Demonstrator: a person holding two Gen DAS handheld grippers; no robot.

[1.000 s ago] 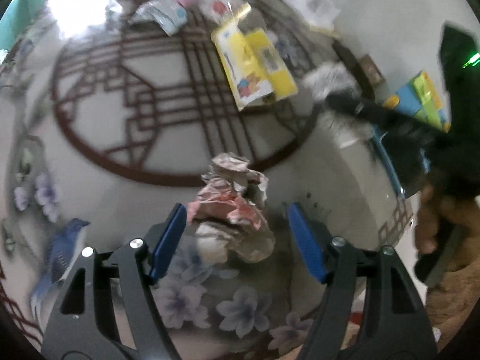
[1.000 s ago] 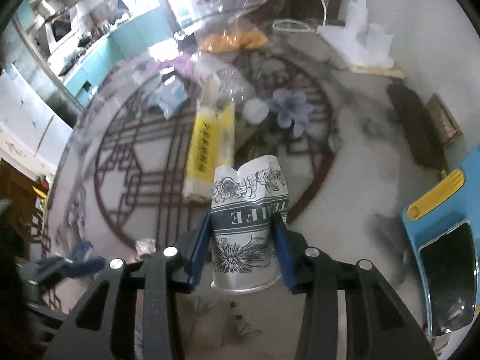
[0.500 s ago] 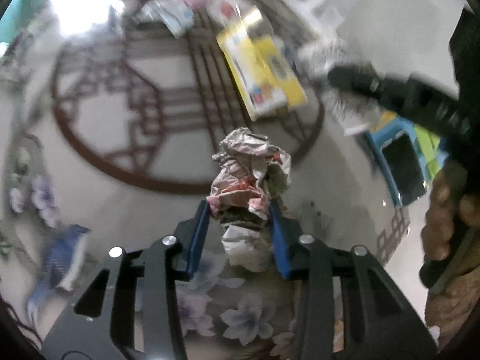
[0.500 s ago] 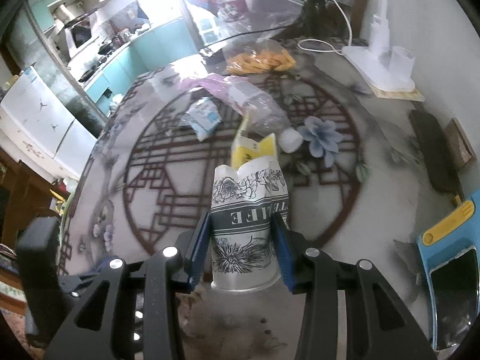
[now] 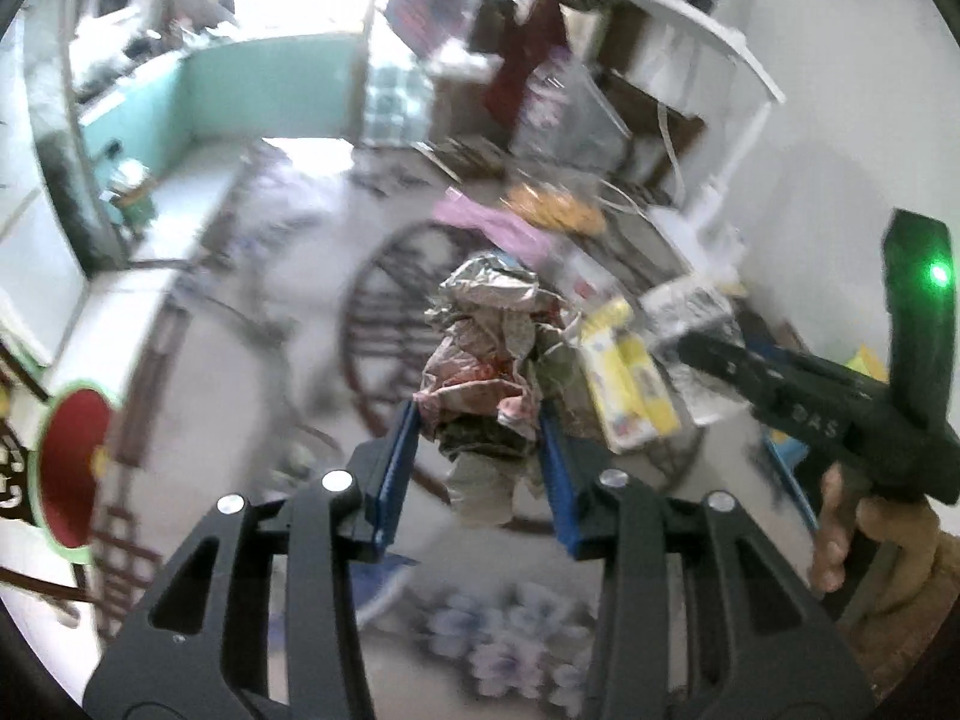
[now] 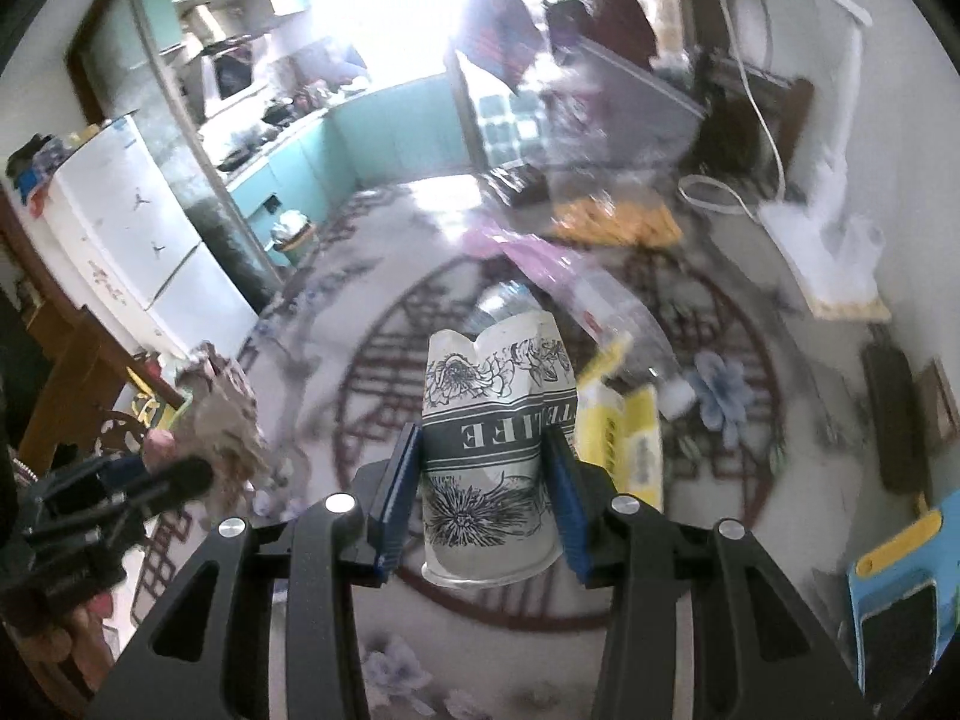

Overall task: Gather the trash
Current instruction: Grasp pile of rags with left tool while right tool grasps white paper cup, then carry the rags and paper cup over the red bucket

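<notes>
My left gripper [image 5: 480, 468] is shut on a crumpled wad of paper and foil wrapper [image 5: 489, 354], lifted off the patterned table [image 5: 252, 396]. My right gripper [image 6: 480, 480] is shut on a squashed paper cup [image 6: 492, 426] printed with dark flowers and letters, held upside down above the table. In the right wrist view the left gripper [image 6: 180, 474] shows at the left edge with the wad [image 6: 225, 420] in it. The right gripper's black body [image 5: 840, 414] and a hand [image 5: 840, 534] appear at the right of the left wrist view.
On the table [image 6: 750, 540] lie a yellow packet [image 5: 627, 384], a clear plastic bottle [image 6: 630, 324], a pink bag [image 6: 540, 252], an orange bag [image 6: 618, 222] and a blue box [image 6: 900, 588]. A white fridge [image 6: 138, 240] and a red chair seat [image 5: 75, 468] stand at the left.
The left gripper closed on the crumpled wad and lifted it off the table. The right gripper rose with the cup. Both views tilted up toward the room.
</notes>
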